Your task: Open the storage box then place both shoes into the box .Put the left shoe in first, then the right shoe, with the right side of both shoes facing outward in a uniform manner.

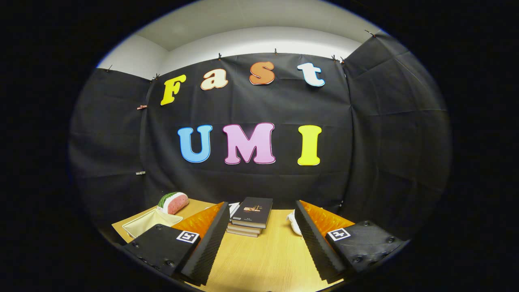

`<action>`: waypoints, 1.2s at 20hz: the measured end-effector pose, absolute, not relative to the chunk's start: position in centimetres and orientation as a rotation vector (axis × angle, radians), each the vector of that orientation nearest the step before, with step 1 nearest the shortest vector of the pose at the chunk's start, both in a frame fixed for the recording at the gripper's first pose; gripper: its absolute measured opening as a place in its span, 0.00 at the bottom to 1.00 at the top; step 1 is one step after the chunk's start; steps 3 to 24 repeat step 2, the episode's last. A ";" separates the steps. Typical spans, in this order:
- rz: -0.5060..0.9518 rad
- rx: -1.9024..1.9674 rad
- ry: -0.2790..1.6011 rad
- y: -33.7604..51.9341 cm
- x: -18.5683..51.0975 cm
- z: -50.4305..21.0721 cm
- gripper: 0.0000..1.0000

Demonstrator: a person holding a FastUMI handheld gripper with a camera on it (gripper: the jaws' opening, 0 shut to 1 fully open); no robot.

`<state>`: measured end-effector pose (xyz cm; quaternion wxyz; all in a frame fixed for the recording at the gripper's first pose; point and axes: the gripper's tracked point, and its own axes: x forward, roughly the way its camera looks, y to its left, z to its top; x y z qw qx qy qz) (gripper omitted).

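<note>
Jaws of the gripper [259, 243] are spread wide apart, and nothing sits between them but bare wood. They hang just above the tabletop [263, 263], which is light brown and smooth.

Right ahead of the jaws, near the middle, lies a small stack of books [251, 219]. The top book is dark with a little picture on its cover. The stack sits on the far part of the tabletop, close to the black cloth wall [259, 182].

Off to the left, past the left finger [206, 247], there is a pale, open tray or box [148, 225] with low sides. I cannot tell if this is the storage box. Its near part is hidden behind the left finger. Just beyond it, at the far left corner, sits a soft toy shaped like a slice of watermelon [173, 202], green on the outside and pink with dots on the cut side. It looks to be touching the far edge of the tray.

To the right, a white thing [294, 222] peeks out from behind the right finger [314, 243]. Most of it is hidden, so I cannot say if it is a shoe. It lies on the tabletop, to the right of the books and apart from them.
</note>
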<state>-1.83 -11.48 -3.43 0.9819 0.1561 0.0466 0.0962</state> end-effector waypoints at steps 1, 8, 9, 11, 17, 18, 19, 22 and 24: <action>0.192 0.323 0.089 -11.8 -1.7 -3.4 0.99; 0.187 0.330 0.091 -12.2 -1.5 -3.5 0.99; 0.187 0.330 0.091 -12.2 -1.5 -3.5 0.99; 0.187 0.330 0.091 -12.2 -1.5 -3.5 0.99; 0.187 0.330 0.091 -12.2 -1.5 -3.5 0.99; 0.187 0.330 0.091 -12.2 -1.5 -3.5 0.99; 0.187 0.330 0.091 -12.2 -1.5 -3.5 0.99; 0.187 0.330 0.091 -12.2 -1.5 -3.5 0.99; 0.187 0.330 0.091 -12.2 -1.5 -3.5 0.99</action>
